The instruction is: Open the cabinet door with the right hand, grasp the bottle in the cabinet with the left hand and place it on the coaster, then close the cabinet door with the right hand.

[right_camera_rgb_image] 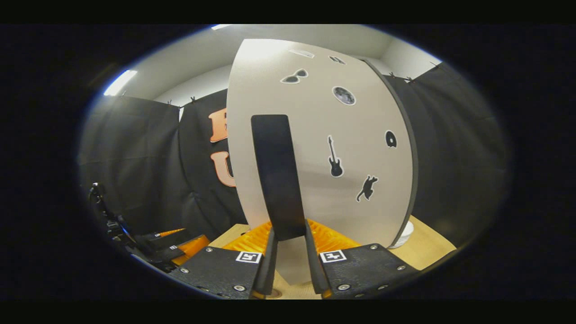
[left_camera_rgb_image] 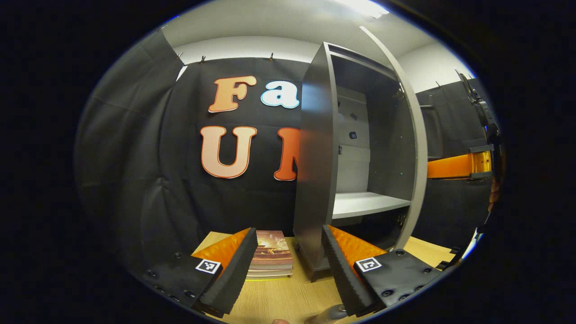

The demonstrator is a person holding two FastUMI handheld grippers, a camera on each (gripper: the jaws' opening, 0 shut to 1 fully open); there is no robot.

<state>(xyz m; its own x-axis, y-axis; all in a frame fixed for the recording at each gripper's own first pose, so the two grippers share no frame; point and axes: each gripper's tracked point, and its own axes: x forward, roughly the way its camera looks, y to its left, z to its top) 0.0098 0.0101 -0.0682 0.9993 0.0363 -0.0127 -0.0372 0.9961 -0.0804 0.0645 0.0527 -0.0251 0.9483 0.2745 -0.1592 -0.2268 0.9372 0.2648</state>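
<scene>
Door handle (right_camera_rgb_image: 277, 175) between right jaws.

i see a stack of reddish-brown books (left_camera_rgb_image: 271, 254) lying flat on the light wooden tabletop (left_camera_rgb_image: 288, 299), just left of the grey cabinet. black cloth walls hang behind it.

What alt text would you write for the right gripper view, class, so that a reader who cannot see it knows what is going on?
The right gripper is clamped on the dark vertical handle of a pale cabinet door, which bears small black stickers, a guitar and a cat among them. Below is a wooden table; the left gripper shows low at the left edge.
</scene>
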